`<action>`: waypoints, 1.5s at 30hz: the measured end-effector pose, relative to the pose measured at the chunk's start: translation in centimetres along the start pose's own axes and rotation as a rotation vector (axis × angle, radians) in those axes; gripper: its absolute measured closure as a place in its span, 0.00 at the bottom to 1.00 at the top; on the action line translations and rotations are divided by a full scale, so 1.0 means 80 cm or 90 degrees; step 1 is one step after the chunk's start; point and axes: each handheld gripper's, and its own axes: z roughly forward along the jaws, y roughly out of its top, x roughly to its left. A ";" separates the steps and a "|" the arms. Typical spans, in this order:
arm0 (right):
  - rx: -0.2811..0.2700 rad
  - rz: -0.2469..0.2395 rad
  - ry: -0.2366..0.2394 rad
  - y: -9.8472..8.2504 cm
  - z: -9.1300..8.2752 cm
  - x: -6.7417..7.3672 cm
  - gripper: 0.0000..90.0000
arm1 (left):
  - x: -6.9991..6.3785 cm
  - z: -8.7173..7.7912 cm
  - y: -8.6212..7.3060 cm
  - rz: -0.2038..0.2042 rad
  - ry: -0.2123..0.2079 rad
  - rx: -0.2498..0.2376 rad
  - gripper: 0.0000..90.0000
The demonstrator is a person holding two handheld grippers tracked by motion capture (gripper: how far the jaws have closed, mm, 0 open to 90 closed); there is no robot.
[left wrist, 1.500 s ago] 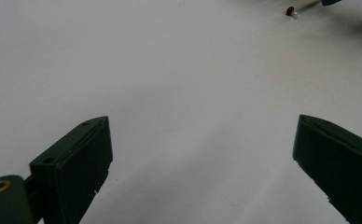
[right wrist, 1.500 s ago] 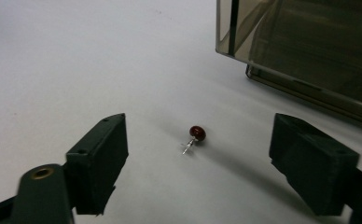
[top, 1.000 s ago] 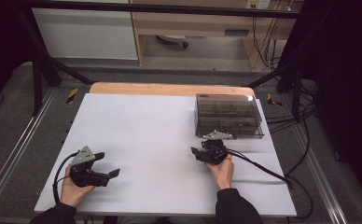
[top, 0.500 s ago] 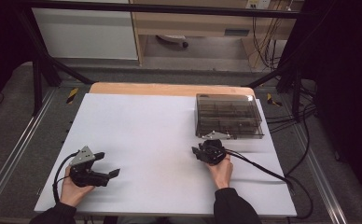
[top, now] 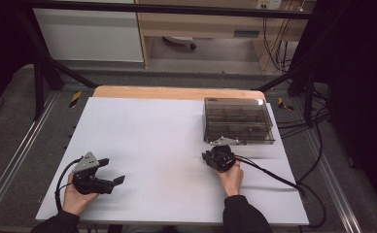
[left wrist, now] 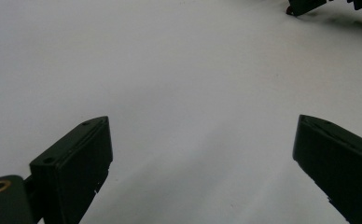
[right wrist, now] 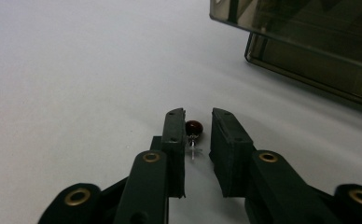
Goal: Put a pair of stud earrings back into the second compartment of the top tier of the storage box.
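The white desk (top: 167, 145) is lying mostly bare, with a smoky clear compartment box (top: 237, 120) sitting at about two o'clock, its lid down. Just at the box's near edge, toward five o'clock of it, the right tongs (top: 214, 156) are resting low on the desk. Their jaws have just been closing around a small dark-red bead on a thin metal pin (right wrist: 193, 127), which is lying on the desk between them; one jaw is touching it and a gap is showing on the other side, so the pinch looks nearly made but not yet finished. Lifting the bead and getting it into the box would be what is remaining, and the closed lid is standing in the way. The left tongs (top: 110, 171), at seven o'clock, are sitting released and empty, well apart.
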 end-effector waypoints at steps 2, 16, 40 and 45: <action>0.002 -0.001 0.000 0.000 0.000 0.000 0.88 | 0.000 0.000 0.000 0.000 0.000 -0.001 0.05; 0.002 -0.007 0.005 0.003 -0.006 -0.001 0.92 | 0.000 0.000 0.000 0.001 0.001 0.000 0.05; 0.009 -0.024 0.019 0.006 -0.051 0.002 0.92 | 0.000 0.000 0.000 0.002 0.002 0.000 0.05; 0.010 -0.026 0.025 0.007 -0.065 0.001 0.92 | 0.000 0.000 0.000 0.002 0.002 0.001 0.05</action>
